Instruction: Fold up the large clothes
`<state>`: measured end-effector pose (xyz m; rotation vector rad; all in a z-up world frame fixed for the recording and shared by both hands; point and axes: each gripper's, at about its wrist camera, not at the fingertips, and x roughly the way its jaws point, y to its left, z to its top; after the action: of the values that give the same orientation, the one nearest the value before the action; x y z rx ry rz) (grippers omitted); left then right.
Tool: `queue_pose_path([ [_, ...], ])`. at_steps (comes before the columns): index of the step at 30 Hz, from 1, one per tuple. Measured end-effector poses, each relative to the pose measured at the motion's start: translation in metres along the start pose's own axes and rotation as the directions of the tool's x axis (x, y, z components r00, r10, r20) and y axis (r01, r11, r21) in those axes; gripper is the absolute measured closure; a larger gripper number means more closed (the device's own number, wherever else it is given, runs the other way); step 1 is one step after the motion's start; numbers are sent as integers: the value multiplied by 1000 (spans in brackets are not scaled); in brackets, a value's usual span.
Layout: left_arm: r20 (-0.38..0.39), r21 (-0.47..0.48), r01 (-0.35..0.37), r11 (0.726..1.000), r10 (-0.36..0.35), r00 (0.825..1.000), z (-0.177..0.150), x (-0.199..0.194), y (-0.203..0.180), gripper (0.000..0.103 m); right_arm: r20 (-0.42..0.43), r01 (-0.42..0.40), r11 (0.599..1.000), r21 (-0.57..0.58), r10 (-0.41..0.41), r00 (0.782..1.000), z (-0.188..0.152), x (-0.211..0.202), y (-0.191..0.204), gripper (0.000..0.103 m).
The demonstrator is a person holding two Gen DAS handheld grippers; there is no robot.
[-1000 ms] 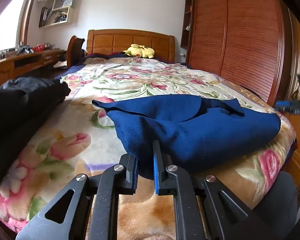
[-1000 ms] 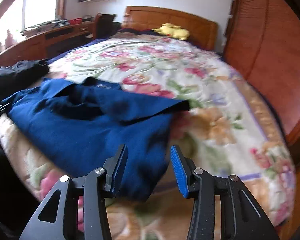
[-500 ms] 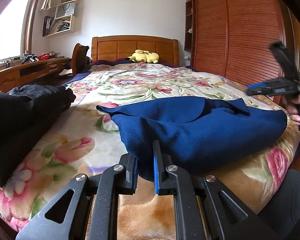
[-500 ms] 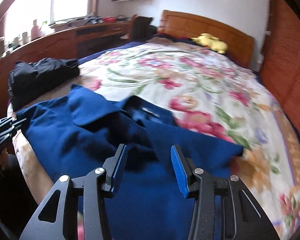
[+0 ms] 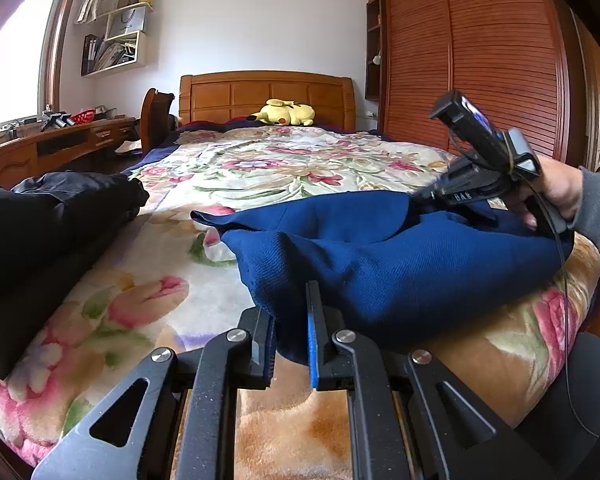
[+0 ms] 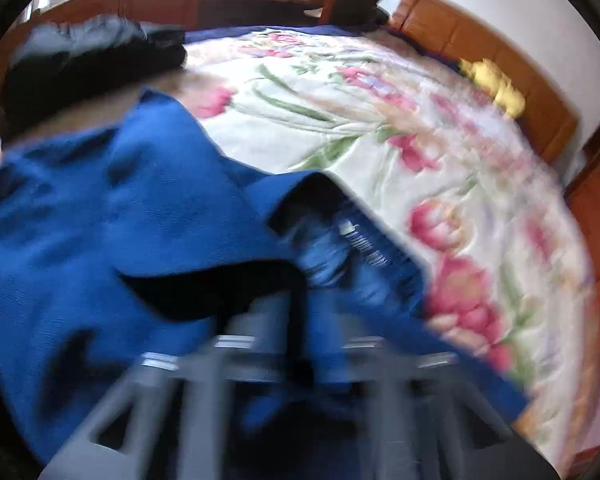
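A large dark blue garment [image 5: 380, 256] lies bunched at the foot of the floral bed [image 5: 268, 168]. My left gripper [image 5: 290, 332] sits low at the bed's near edge, its jaws closed on the garment's near hem. My right gripper [image 5: 416, 200] shows in the left wrist view, held in a hand, with its tips down in the garment's far right folds. The right wrist view is motion-blurred. It shows the blue garment [image 6: 100, 240] with an open collar and label, and the right gripper [image 6: 312, 280] pushed into the cloth. Its jaws are too blurred to read.
A pile of black clothing [image 5: 48, 220] lies on the bed's left edge and shows in the right wrist view [image 6: 84, 60]. A yellow plush toy [image 5: 286, 112] rests by the wooden headboard [image 5: 268, 96]. A wooden desk [image 5: 52, 148] stands left, a slatted wardrobe [image 5: 480, 60] right.
My right gripper has swung in from the right side and dropped onto the garment's far folds near the collar. My left gripper has kept its hold on the near hem.
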<state>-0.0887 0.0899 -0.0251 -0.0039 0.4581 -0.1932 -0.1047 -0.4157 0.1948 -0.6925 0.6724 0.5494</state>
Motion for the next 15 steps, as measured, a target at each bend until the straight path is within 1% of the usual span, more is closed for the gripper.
queue_pose_path([
  [1,1,-1,2,1000,-2,1000,0,0,1,91,6,-40,999,18,40,999,6,1,-6,102],
  [3,3,-10,9,1000,-9,1000,1,2,3,91,29,-22,1000,14,21,999,15,1,-12,102],
  [5,4,-20,16,1000,-15,1000,2,3,5,91,37,-35,999,15,34,999,22,2,-17,102],
  [7,5,-27,19,999,-19,1000,1,3,5,91,53,10,1000,12,-11,999,27,3,-21,102],
  [11,8,-24,18,1000,-17,1000,2,4,4,91,66,54,997,47,-57,996,35,6,-29,102],
  [15,8,-21,16,1000,-16,1000,2,4,4,91,85,142,986,90,-149,985,53,22,-41,102],
])
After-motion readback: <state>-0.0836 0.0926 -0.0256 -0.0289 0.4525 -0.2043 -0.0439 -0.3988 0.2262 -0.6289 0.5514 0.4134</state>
